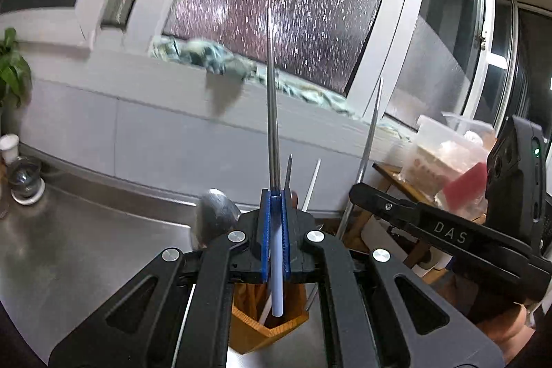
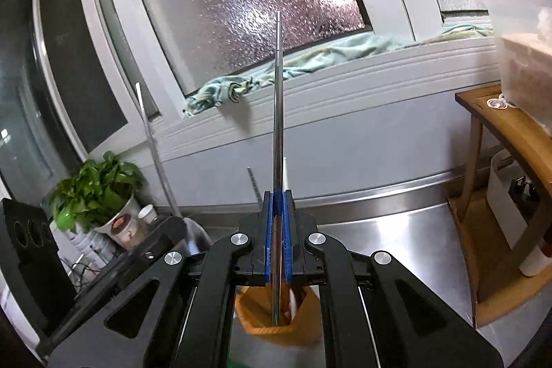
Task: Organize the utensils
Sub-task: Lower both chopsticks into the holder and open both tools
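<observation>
Left wrist view shows the left gripper (image 1: 276,212) with its blue-padded jaws pinched narrow on one utensil (image 1: 272,112), a slim metal rod with a white plastic handle end. Its long axis runs from 6 o'clock to 12 o'clock, the thin metal tip pointing up toward the frosted window (image 1: 276,6) and the white end hanging down over the wooden holder (image 1: 248,330). That holder is an angular, faceted cup of orange-brown wood standing on the brushed steel tabletop (image 1: 86,247). Two more thin tips, one dark and one white, rise just right of the jaws, and a rounded metal spoon bowl (image 1: 215,216) sits at 9 o'clock of them.

At 3 o'clock the right gripper (image 1: 355,192) holds a second metal rod (image 1: 371,130), leaning slightly toward 1 o'clock.

Right wrist view shows that right gripper (image 2: 278,212), jaws likewise clamped narrow on this smooth steel rod (image 2: 278,112), upright from 6 to 12 o'clock, lower end over the same wooden holder (image 2: 262,330). A crumpled pale green cloth (image 2: 310,61) lies on the window ledge, and one leafy potted plant (image 2: 96,185) stands at 9 o'clock.
</observation>
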`<state>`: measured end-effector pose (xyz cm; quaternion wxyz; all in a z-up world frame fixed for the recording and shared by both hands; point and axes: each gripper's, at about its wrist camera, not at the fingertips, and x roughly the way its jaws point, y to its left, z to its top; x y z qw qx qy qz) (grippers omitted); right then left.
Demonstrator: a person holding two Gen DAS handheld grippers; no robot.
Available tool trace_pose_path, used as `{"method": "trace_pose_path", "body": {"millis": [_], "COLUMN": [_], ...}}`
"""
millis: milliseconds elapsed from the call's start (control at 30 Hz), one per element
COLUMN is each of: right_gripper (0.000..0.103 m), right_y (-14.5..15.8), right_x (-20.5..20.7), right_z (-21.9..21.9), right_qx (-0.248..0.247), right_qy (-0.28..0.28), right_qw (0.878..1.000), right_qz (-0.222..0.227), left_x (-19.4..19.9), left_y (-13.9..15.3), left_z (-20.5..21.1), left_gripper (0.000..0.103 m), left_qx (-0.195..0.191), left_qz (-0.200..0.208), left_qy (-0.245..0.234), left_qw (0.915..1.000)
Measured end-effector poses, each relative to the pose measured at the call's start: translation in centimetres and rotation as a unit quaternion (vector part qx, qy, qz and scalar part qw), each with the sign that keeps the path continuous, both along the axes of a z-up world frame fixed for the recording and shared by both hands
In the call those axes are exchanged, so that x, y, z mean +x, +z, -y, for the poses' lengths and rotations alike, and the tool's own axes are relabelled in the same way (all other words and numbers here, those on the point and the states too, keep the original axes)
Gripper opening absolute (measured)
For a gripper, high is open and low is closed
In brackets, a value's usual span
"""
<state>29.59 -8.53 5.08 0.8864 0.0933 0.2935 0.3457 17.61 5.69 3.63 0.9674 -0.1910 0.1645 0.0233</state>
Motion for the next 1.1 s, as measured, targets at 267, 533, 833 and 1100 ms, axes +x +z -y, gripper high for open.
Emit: {"method": "trace_pose_path", "body": {"millis": [267, 533, 833, 1100], "right_gripper": [0.005, 0.006, 0.006, 0.009], "right_y": [-2.2, -4.6, -6.7, -6.8], "right_x": [0.1, -1.5, -2.3, -3.0], "right_z": [-0.6, -0.4, -0.7, 0.2], "right_qx": [-0.022, -0.051, -0.081, -0.102], "right_qy": [0.012, 0.04, 0.052, 0.06], "right_qw": [1.0, 0.998, 0.995, 0.991], "right_qz": [0.012, 0.002, -0.019, -0.057], "left_x": [0.6, -0.7, -0.4, -1.3], "left_y": [-3.5, -5.5, -7.3, -6.9], "left_z": [0.8, 0.9, 0.8, 1.2], "left_gripper": [0.005, 0.005, 0.005, 0.024], "left_qx": [0.012, 0.028, 0.014, 0.004], "left_qz": [-0.007, -0.024, -0.084, -0.106], "left_qy": [-0.01, -0.037, -0.054, -0.058], "left_qw": [0.9999, 0.9986, 0.9949, 0.9927]}}
